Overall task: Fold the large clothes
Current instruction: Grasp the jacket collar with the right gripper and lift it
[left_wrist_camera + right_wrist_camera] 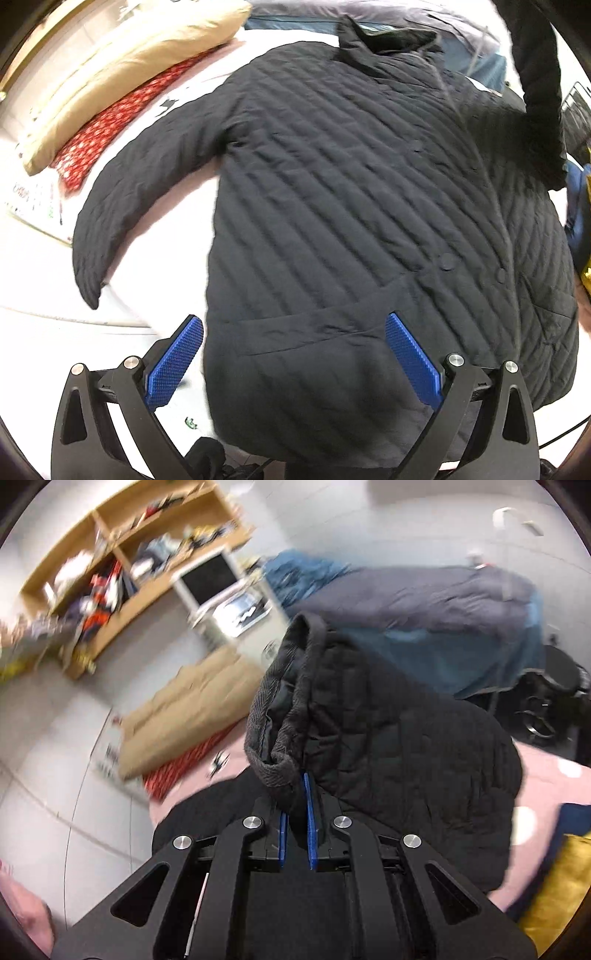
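Note:
A large black quilted jacket [351,192] lies spread on a pink bed sheet [177,229], collar at the far end. Its left sleeve [122,199] stretches out to the left. My left gripper [295,325] is open and empty, hovering over the jacket's hem. My right gripper [295,790] is shut on the cuff of the jacket's right sleeve [369,716] and holds it lifted above the bed. That raised sleeve [535,74] shows at the top right of the left wrist view.
A beige cushion [122,66] lies on a red patterned cloth [110,125] at the bed's left side. Grey and blue bedding [424,605] lies beyond the collar. A wooden shelf [122,565], a monitor [207,579] and a yellow cushion [554,886] are around.

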